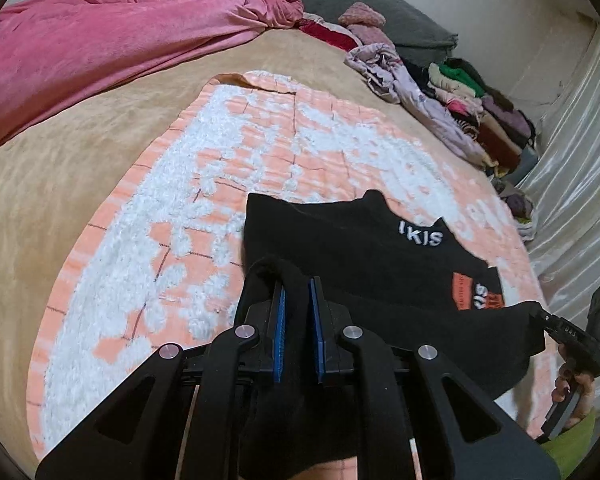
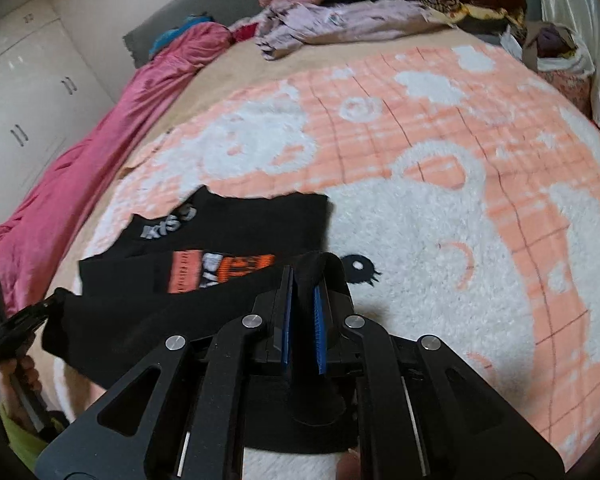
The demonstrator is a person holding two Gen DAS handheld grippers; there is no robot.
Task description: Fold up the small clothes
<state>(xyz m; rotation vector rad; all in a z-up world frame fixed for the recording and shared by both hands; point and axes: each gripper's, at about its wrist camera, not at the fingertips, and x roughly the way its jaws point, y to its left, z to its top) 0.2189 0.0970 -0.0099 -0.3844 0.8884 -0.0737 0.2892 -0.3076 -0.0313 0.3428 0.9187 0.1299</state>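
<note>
Both the left gripper (image 1: 298,292) and right gripper (image 2: 303,280) pinch the black garment (image 1: 352,256) (white "IKIS" lettering).

Between the blue pads of the black left gripper (image 1: 297,280) sits a black garment (image 1: 352,256) with white lettering and an orange patch with white and black print on it; the black right gripper (image 2: 303,276), also blue-padded, grips the same black cloth. Beneath and ahead of both lies a blanket (image 2: 440,152) checked in peach-orange with thin dark red lines and fluffy white cartoon shapes, one with a black eye just right of the right gripper. Under it spreads a plain tan bedcover (image 1: 100,128). Far ahead to the left lies a pink velvety cover (image 1: 100,40). Far ahead on the right, a pile of clothes (image 1: 460,92) mixes lilac, green, cream, maroon and pink.
</note>
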